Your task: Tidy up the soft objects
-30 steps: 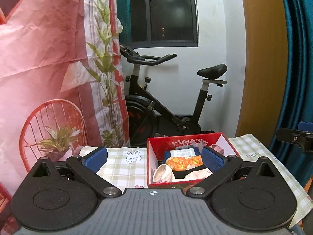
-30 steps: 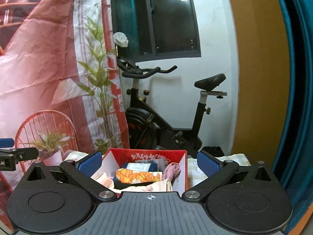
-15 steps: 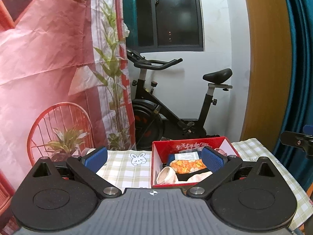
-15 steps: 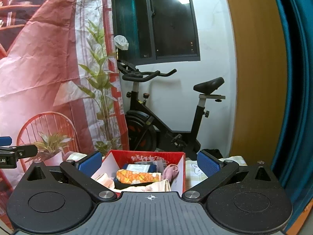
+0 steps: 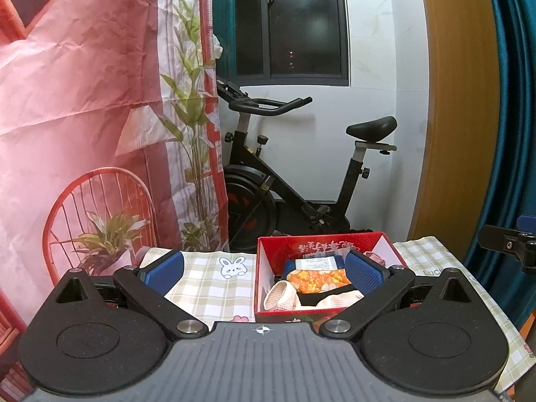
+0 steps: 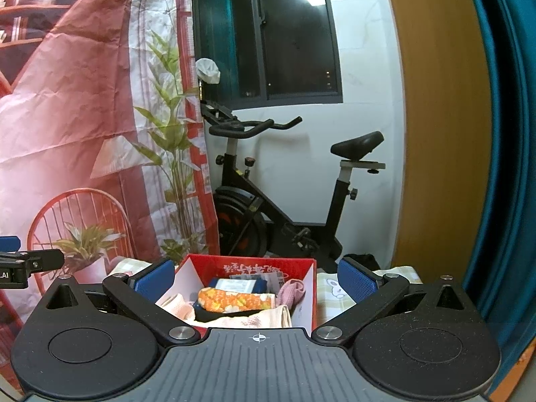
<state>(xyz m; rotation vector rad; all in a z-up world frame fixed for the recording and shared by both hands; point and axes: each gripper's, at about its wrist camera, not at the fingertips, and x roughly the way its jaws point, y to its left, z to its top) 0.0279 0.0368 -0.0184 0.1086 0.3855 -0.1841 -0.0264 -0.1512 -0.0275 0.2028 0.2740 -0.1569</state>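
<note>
A red box [image 5: 268, 268] stands on a checked tablecloth [image 5: 214, 281] and holds several soft items: an orange flowered roll [image 5: 316, 278], cream mesh socks [image 5: 279, 298], a black piece and a blue packet. In the right wrist view the box [image 6: 313, 288] also shows a pink cloth [image 6: 294, 293] and the orange roll [image 6: 234, 299]. My left gripper [image 5: 263, 269] is open and empty, held back from the box and above the cloth. My right gripper [image 6: 256, 279] is open and empty, in front of the box.
An exercise bike [image 5: 301, 184] stands behind the table against a white wall. A pink printed backdrop [image 5: 83, 117] hangs at the left. A wooden panel [image 5: 459, 117] and a teal curtain [image 5: 516, 100] are at the right. The table's right edge lies near the curtain.
Both grippers have drawn back and risen a little, so the box looks smaller and lower in both views. Both stay open and empty.
</note>
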